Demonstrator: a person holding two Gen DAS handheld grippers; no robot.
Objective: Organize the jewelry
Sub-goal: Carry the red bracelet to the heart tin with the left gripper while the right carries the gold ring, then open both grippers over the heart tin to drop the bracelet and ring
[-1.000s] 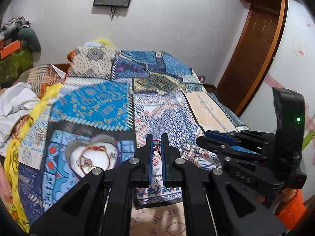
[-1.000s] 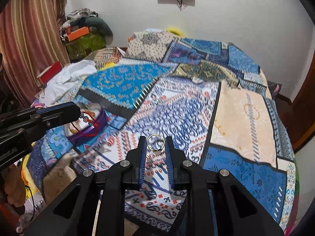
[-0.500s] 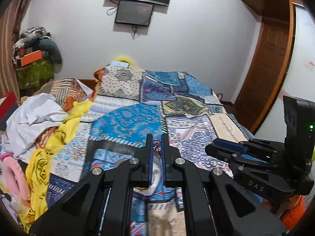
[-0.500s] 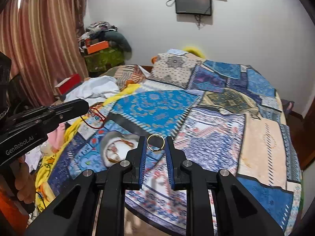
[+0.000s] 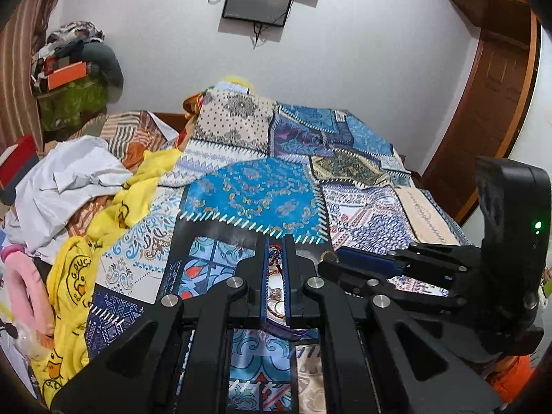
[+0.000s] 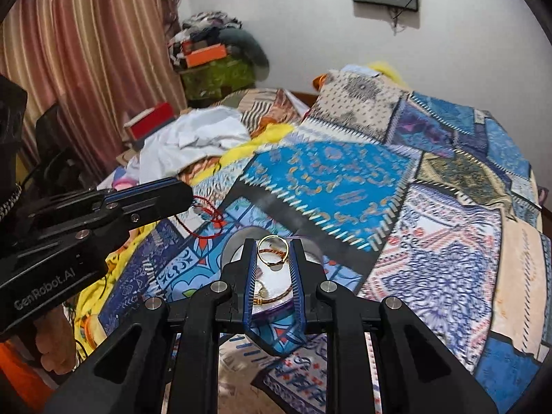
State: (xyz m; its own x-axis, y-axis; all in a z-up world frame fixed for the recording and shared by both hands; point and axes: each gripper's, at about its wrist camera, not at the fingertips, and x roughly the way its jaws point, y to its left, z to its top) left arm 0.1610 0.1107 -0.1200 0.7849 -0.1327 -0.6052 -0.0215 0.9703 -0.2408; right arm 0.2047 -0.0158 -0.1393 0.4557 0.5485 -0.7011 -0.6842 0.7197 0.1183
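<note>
My left gripper (image 5: 275,241) is shut on a red beaded thread bracelet (image 5: 275,262), whose loop dangles from the left gripper's tip (image 6: 188,193) in the right wrist view as red thread (image 6: 207,222). My right gripper (image 6: 272,242) is shut on a gold ring (image 6: 275,264), held upright between the pads. In the left wrist view the right gripper (image 5: 322,265) sits close beside my left one. A heart-shaped white dish (image 6: 238,239) with a purple rim lies on the bedspread right under both grippers. It holds other bracelets (image 6: 272,297) and is mostly hidden in the left wrist view (image 5: 283,332).
A patchwork bedspread (image 5: 258,200) covers the bed. White cloth (image 5: 69,176), a yellow garment (image 5: 72,276) and a pink ring-shaped thing (image 5: 24,289) are heaped along its left side. A striped curtain (image 6: 86,51) hangs left, and a wooden door (image 5: 483,103) stands right.
Both grippers have travelled left across the bed with their jewelry still pinched. The heart dish, earlier off to the left, now lies directly beneath both sets of fingers.
</note>
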